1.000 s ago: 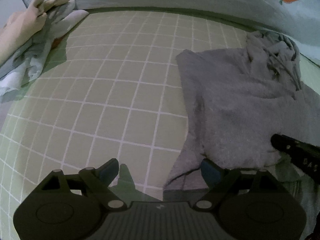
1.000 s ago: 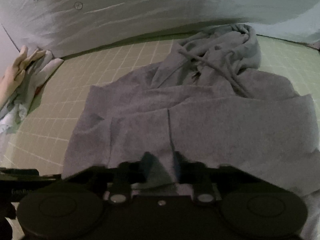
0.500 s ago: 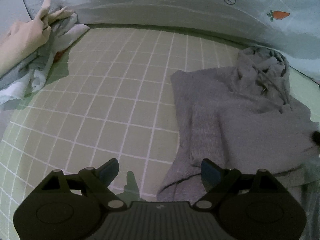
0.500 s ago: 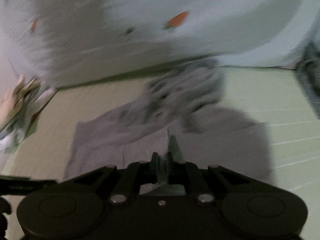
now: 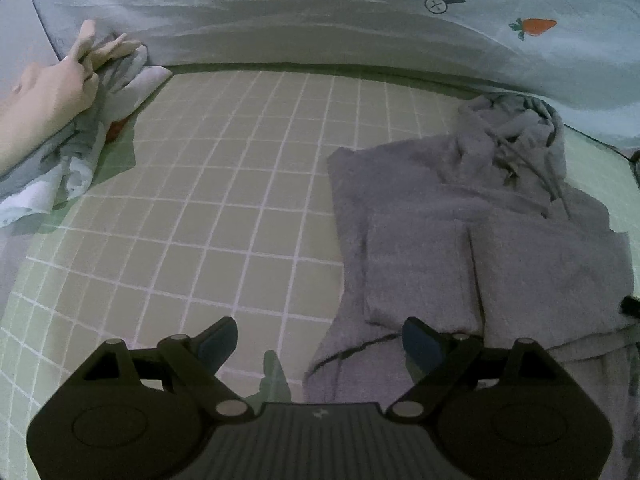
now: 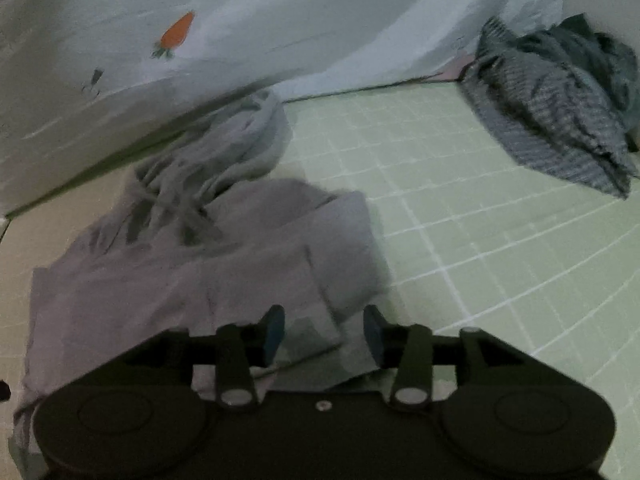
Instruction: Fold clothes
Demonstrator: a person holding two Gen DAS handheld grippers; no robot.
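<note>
While a bare hand (image 5: 60, 88) presses a pale crumpled cloth (image 5: 68, 160) at the far left of the gridded green mat (image 5: 248, 216), a striped blue-grey heap (image 6: 560, 108) sits at the far right, well apart from the hoodie (image 5: 472, 248). That grey hoodie lies mid-mat, sleeves folded inward, hood bunched against the carrot-print sheet (image 5: 360, 24). The left tool (image 5: 318, 340) is spread wide at its hem edge; the right tool (image 6: 324, 330) is spread too, above the hem.
</note>
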